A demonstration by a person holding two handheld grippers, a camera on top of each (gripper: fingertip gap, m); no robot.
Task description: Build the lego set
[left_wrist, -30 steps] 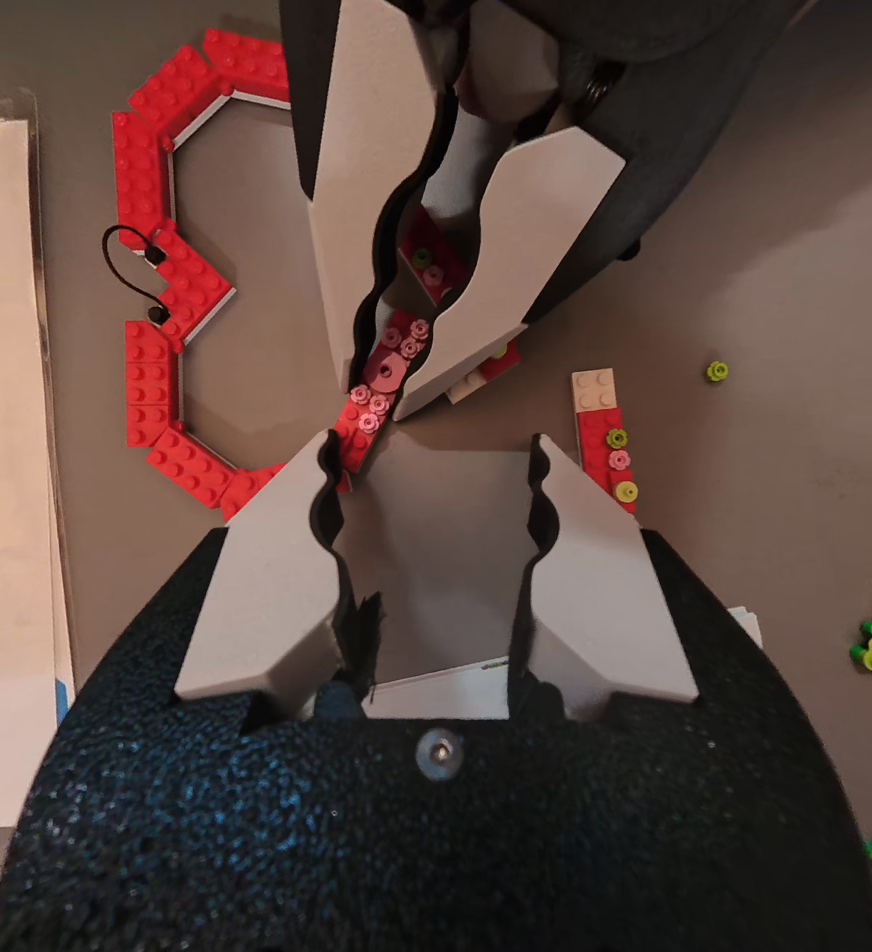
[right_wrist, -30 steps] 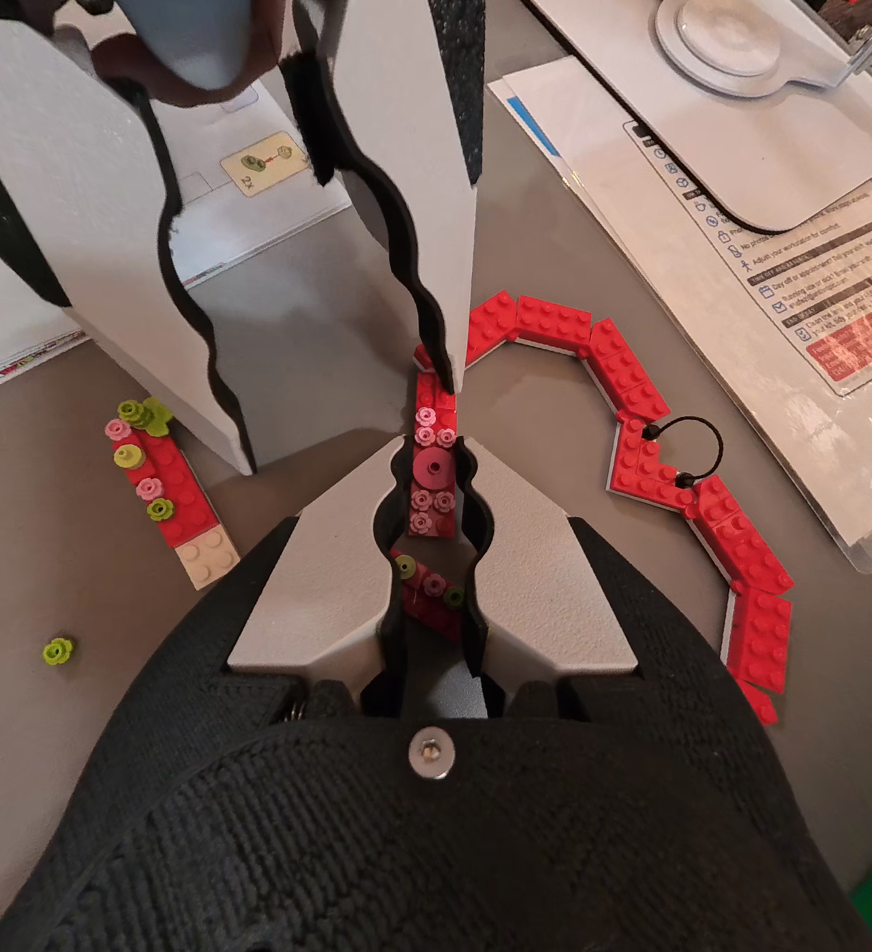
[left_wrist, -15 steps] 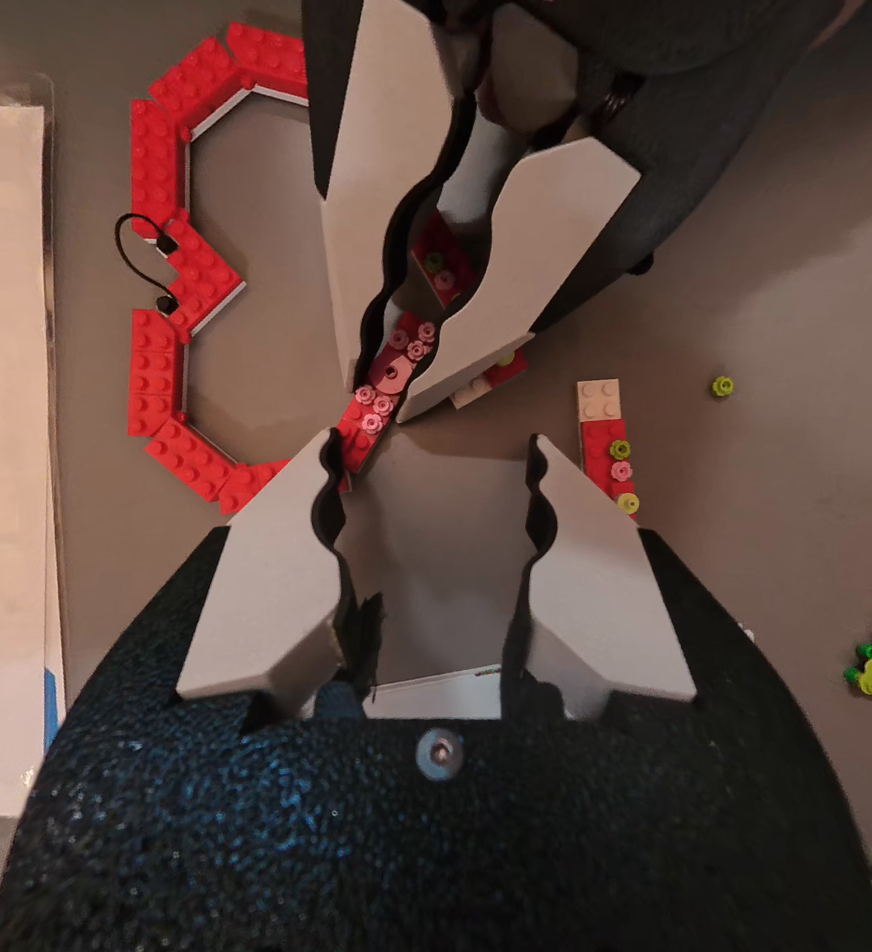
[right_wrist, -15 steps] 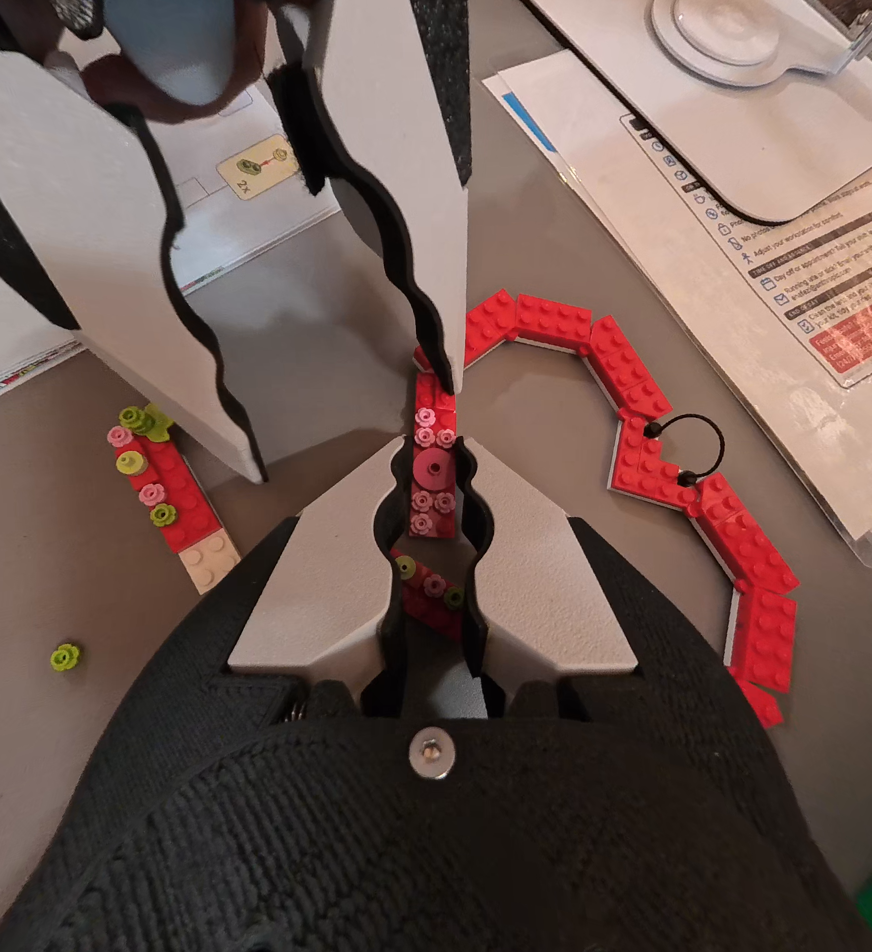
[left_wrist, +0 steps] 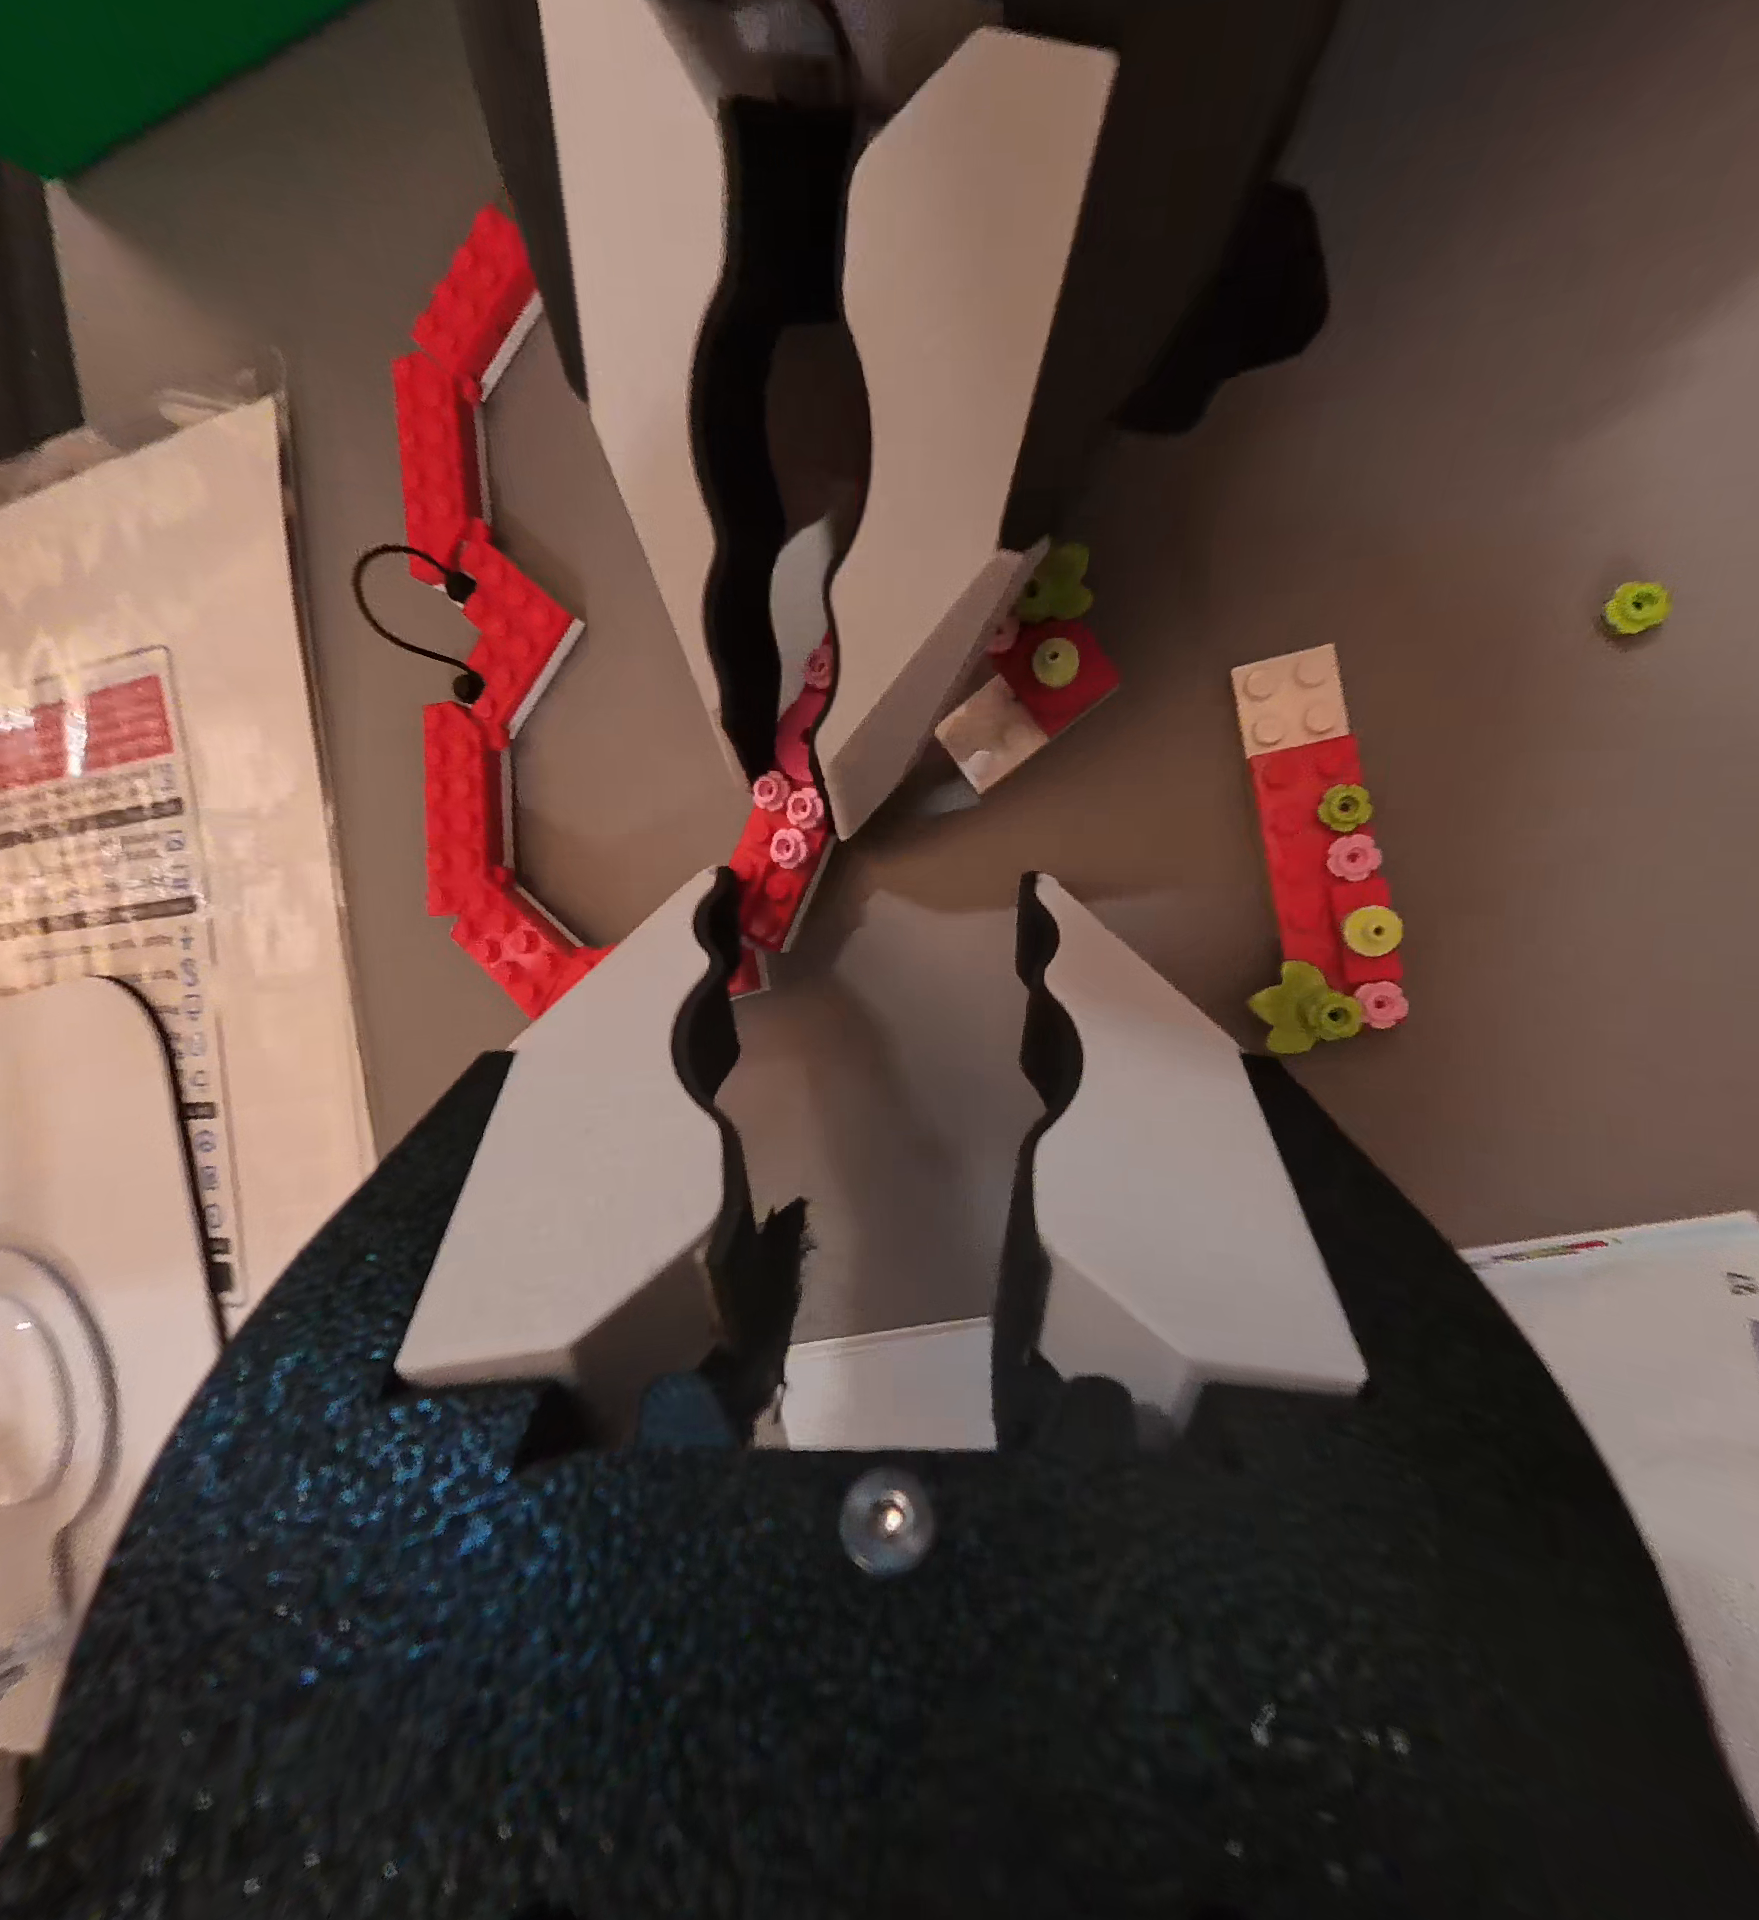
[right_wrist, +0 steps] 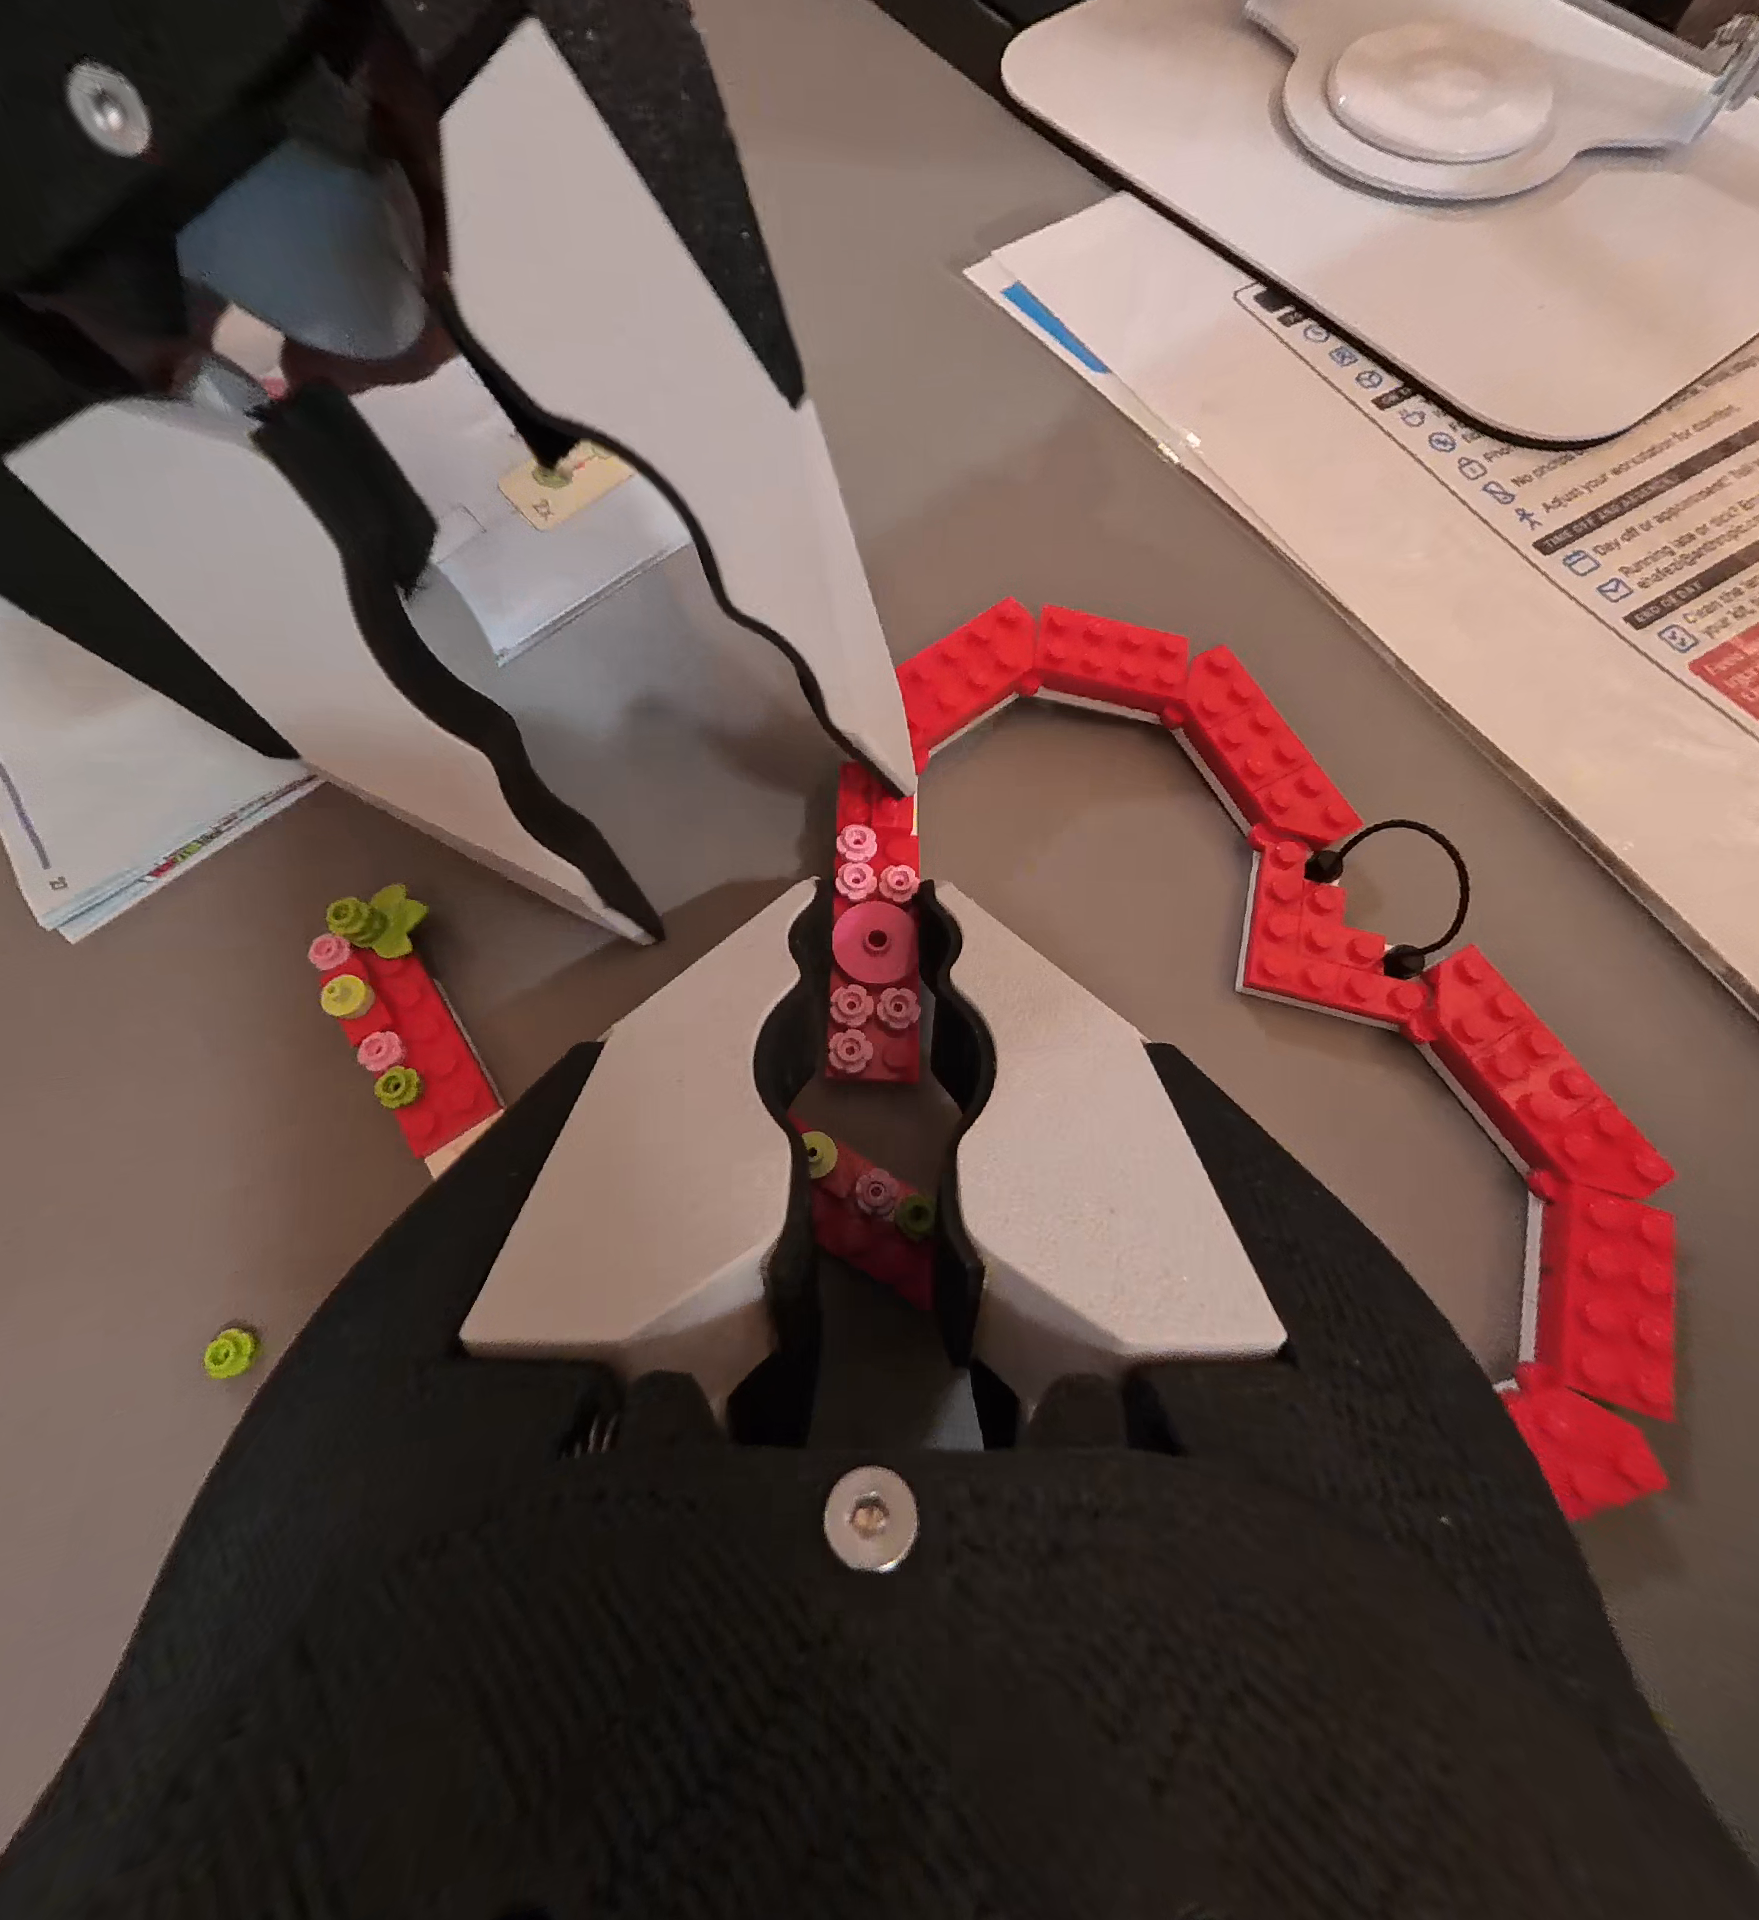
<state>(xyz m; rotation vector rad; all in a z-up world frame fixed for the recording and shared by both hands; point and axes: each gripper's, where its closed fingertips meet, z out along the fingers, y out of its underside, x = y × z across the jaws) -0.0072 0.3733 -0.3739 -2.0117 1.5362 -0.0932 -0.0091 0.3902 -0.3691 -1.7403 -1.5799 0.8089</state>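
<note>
A: How is the step in hand best done?

B: Judged from the layout, a flowered red strip [right_wrist: 873,971] is being joined to the end of the red chain [right_wrist: 1374,914]. The strip is pinched between the fingers of the right gripper [right_wrist: 873,914], whose jaws are pressed against its long sides. It should be kept level and its far end lined up over the chain's end before any pressing is done; a tilt could leave the studs unseated.

A: And what lies under that gripper?

B: A second flowered piece [right_wrist: 870,1195] is seen on the desk [right_wrist: 75,1195] below the jaws; whether it is touched cannot be told.

A: How is the other gripper held?

B: The left gripper [left_wrist: 870,888] is spread wide and holds nothing. It is aimed opposite the right one, tips nearly meeting, and one finger's tip [right_wrist: 880,764] is set on or just over the strip's far end, where support can be given.

A: What is farther off?

B: A finished flowered strip [left_wrist: 1316,862] lies apart on the desk, a loose green flower [left_wrist: 1635,606] beyond it. The chain curves away with a black loop [right_wrist: 1394,883] on it, and a laminated sheet [right_wrist: 1540,582] lies behind.
</note>
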